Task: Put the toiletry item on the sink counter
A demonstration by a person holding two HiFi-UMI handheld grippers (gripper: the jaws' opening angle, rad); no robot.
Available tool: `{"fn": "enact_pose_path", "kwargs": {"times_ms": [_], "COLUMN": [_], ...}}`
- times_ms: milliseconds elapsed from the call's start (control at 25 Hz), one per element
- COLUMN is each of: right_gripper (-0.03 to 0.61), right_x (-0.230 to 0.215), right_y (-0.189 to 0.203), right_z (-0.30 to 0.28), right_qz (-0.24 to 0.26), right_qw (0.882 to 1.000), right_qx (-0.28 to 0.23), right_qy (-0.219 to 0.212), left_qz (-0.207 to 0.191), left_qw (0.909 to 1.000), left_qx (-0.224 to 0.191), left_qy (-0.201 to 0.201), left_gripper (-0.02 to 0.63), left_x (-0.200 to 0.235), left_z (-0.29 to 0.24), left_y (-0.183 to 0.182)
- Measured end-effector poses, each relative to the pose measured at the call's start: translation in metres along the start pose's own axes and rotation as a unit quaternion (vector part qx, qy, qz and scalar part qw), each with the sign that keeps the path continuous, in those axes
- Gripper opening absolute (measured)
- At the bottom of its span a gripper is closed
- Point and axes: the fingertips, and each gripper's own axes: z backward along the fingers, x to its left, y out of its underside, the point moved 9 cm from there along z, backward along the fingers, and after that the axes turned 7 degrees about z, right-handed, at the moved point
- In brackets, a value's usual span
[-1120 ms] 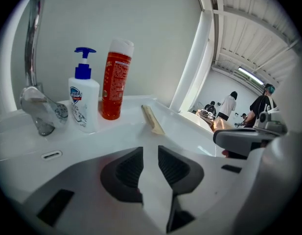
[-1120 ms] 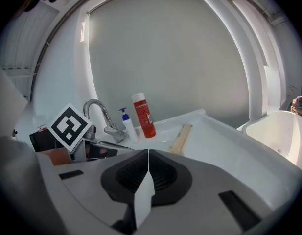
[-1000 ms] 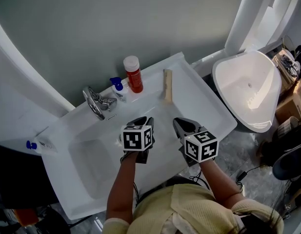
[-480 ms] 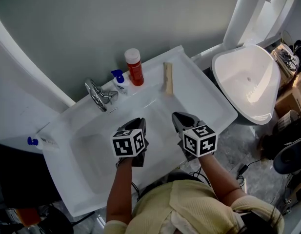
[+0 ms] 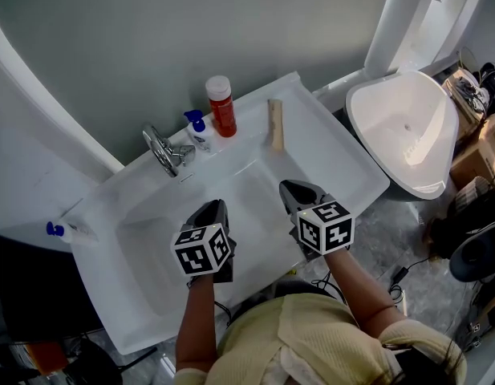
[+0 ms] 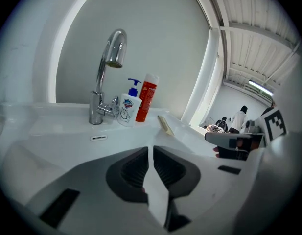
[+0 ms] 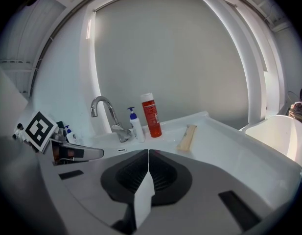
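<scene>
Head view shows the left tool (image 5: 215, 208), its jaws having just been closing with nothing between them, and the right tool (image 5: 290, 188) both pressed together, with the tan toiletry item (image 5: 274, 123) lying on the counter (image 5: 343, 163) at the right tool's twelve o'clock.

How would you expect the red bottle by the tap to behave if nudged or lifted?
The red bottle stands upright, tall and narrow, so a nudge near its white cap would probably tip it. It looks round, so once down it may roll on the counter. Its smooth plastic might slip in a grip.
</scene>
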Motion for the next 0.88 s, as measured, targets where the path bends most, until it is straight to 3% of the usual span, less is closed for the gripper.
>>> {"fn": "enact_pose_path", "kwargs": {"times_ms": [320, 880], "right_gripper": [0.026, 0.026], "right_x": [0.006, 0.008], "right_y": [0.003, 0.005], "right_z": [0.000, 0.000], "right_qz": [0.008, 0.036], "right_qw": [1.000, 0.999], "right_qx": [0.008, 0.034], "right_qy": [-0.003, -0.005], "left_qz": [0.035, 0.049], "left_qw": [0.9987, 0.9965], "left_qx": [-0.034, -0.061], "left_qy": [-0.013, -0.030], "left_gripper": [0.057, 0.057], "left_x": [0.014, 0.021], "left_z": [0.026, 0.054], "left_y": [0.010, 0.018]}}
